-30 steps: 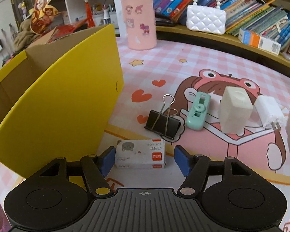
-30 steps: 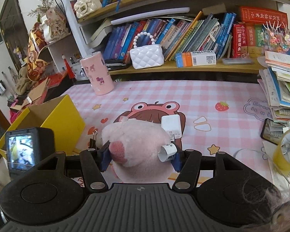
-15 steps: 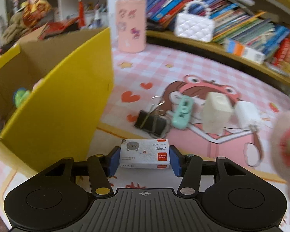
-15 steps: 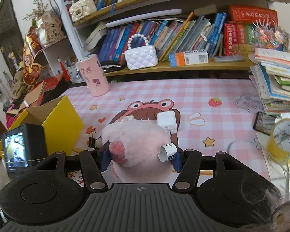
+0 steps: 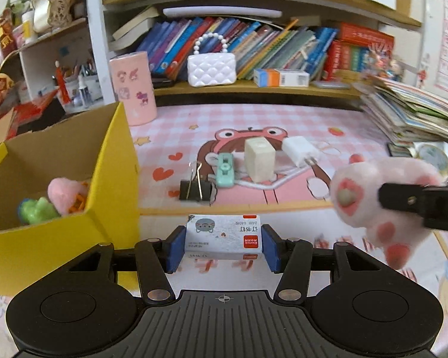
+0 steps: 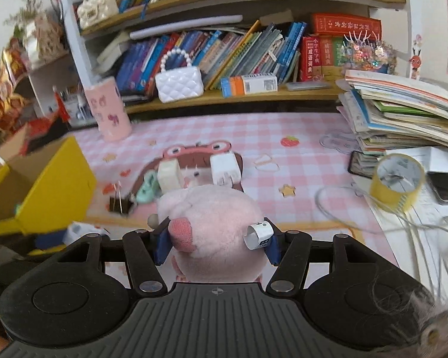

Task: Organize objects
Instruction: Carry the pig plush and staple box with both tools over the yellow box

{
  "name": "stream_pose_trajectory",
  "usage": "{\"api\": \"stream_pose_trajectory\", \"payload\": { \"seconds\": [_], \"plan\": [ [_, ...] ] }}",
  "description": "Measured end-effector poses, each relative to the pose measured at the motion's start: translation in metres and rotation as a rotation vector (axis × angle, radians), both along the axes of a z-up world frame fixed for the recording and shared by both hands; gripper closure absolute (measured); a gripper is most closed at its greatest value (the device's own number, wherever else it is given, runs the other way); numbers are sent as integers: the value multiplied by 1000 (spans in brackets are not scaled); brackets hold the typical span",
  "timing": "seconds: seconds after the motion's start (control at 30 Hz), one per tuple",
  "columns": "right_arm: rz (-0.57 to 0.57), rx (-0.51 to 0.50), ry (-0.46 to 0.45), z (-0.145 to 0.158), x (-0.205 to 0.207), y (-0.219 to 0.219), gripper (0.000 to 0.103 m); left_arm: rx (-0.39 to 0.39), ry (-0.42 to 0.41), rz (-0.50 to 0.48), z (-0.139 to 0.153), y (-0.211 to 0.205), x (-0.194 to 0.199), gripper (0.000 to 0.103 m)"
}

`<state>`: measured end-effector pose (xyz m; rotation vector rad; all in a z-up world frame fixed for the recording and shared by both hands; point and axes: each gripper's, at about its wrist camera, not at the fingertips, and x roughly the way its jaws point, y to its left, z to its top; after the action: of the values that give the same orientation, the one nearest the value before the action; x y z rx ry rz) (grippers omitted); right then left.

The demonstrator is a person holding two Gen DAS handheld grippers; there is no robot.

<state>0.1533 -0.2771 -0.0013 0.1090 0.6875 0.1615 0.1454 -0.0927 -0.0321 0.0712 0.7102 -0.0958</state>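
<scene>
My left gripper (image 5: 223, 246) is shut on a small white staple box (image 5: 224, 236) with a grey cat print, held above the pink mat beside the yellow cardboard box (image 5: 113, 179). My right gripper (image 6: 215, 240) is shut on a pink plush toy (image 6: 212, 223), which also shows at the right of the left wrist view as the plush toy (image 5: 373, 191). On the mat lie a black binder clip (image 5: 194, 189), a mint correction tape (image 5: 225, 169), a cream block (image 5: 259, 159) and a white charger plug (image 5: 298, 150).
The yellow box holds a pink pompom (image 5: 62, 192) and a green toy (image 5: 35, 208). A pink cylinder (image 5: 133, 88) stands at the back by the bookshelf with a white quilted purse (image 5: 211, 68). Stacked books (image 6: 403, 113), a yellow tape roll (image 6: 398, 180) and loose cables (image 6: 403, 223) crowd the right.
My left gripper closed on the staple box, lifted it off the mat and tilted up toward the shelf. My right gripper carried the plush toy leftward, toward the yellow box.
</scene>
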Motion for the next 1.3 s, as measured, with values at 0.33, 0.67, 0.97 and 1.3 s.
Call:
{"api": "stream_pose_trajectory", "payload": {
  "seconds": [0.33,0.67,0.97,1.3],
  "plan": [
    [100,-47,65,-9,-51,68,47,-21,33,53,-3,62,-56,51],
    [246,-75,78,-11,-97,144,47,-29,49,176,-1,137,-111,51],
    [301,-64,74,-12,-123,189,47,-21,23,236,6,182,-145,51],
    [294,-58,19,-4,-136,223,47,-15,-52,237,20,214,-162,51]
  ]
}}
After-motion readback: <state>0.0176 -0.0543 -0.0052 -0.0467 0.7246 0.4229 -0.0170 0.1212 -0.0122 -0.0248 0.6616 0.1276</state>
